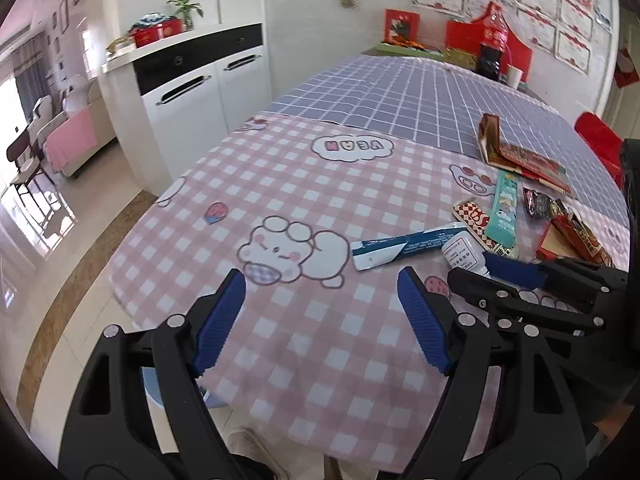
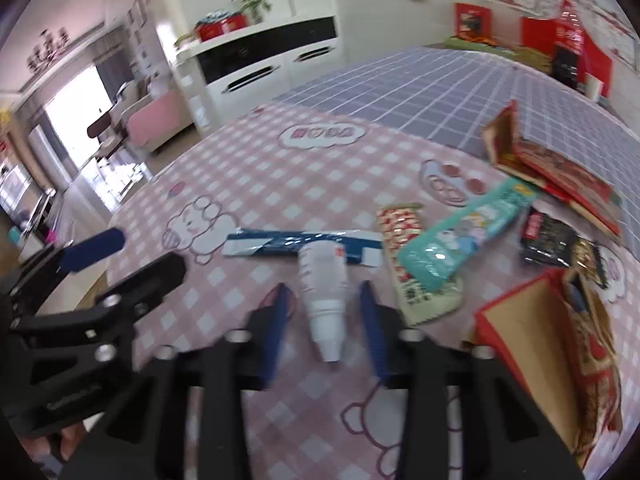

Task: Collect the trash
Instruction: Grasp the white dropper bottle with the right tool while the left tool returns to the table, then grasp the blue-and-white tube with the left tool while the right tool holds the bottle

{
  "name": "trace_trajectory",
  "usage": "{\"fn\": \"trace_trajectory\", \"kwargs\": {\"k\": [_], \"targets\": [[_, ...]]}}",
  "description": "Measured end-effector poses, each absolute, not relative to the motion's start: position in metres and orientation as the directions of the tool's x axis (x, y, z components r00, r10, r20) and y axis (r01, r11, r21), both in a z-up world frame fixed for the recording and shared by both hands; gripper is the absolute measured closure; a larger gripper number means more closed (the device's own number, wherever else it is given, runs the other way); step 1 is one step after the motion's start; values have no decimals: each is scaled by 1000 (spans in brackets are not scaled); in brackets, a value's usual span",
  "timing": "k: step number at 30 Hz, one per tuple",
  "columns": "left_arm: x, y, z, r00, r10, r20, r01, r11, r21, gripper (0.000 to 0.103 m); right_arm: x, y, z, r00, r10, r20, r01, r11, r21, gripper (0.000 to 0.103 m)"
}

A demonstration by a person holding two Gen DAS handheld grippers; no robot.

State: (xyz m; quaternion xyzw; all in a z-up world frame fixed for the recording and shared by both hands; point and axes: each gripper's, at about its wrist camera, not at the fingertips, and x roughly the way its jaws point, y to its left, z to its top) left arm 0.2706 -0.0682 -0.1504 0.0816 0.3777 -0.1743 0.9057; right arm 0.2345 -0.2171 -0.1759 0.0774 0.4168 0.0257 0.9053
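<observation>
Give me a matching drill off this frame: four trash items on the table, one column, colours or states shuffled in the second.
Items:
1. small white bottle
2. flattened tube
3. mint wrapper
4. open red carton

Descriptions:
A. dark blue and white, lying flat behind the bottle
B. brown cardboard inside, mouth open
C. lying on its side between the right tongs' fingers, nozzle towards the camera
D. teal with cartoon print, overlapping a red-and-white checked packet

Pairs: 1-C, 2-A, 3-D, 4-B

Bright daylight from left window (image 2: 76, 108), fisheye-warped edges, right view motion-blurred
</observation>
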Motion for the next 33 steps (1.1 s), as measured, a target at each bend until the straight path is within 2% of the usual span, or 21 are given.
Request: {"fn": "trace_trajectory", "kwargs": {"k": [5, 19, 24, 25, 27, 28, 29, 31, 33], "targets": [[282, -86, -158, 609, -289, -738, 444, 896, 15, 24, 230, -229, -165, 695, 43, -718, 74, 989, 130, 79], [312, -145, -178, 559, -315, -767, 595, 797, 106, 24, 228, -265, -165, 702, 82, -707, 101, 972, 212, 79], [321, -150, -180, 534, -339, -774, 608, 791, 73, 25, 232, -269, -164, 706, 98, -702, 99, 967, 234, 79], [322, -148, -180, 523, -349, -777, 608, 792, 54, 27, 232, -269, -164, 706, 100, -701, 98, 967, 236, 79], [322, -144, -180, 497, -382, -779, 614, 789, 5, 41, 235, -268, -164, 705, 105, -701, 93, 967, 239, 79], [321, -143, -179, 504, -378, -777, 608, 794, 8, 52, 236, -268, -164, 705, 108, -701, 91, 966, 240, 79], [321, -141, -178, 504, -377, -777, 598, 801, -1, 67, 237, -266, -164, 703, 113, -702, 86, 967, 241, 79], [321, -138, -177, 505, -373, -778, 583, 813, -12, 81, 239, -263, -164, 701, 115, -704, 81, 968, 239, 79], [323, -131, -176, 516, -368, -773, 547, 837, -33, 85, 239, -259, -163, 702, 124, -701, 71, 968, 242, 79]]}}
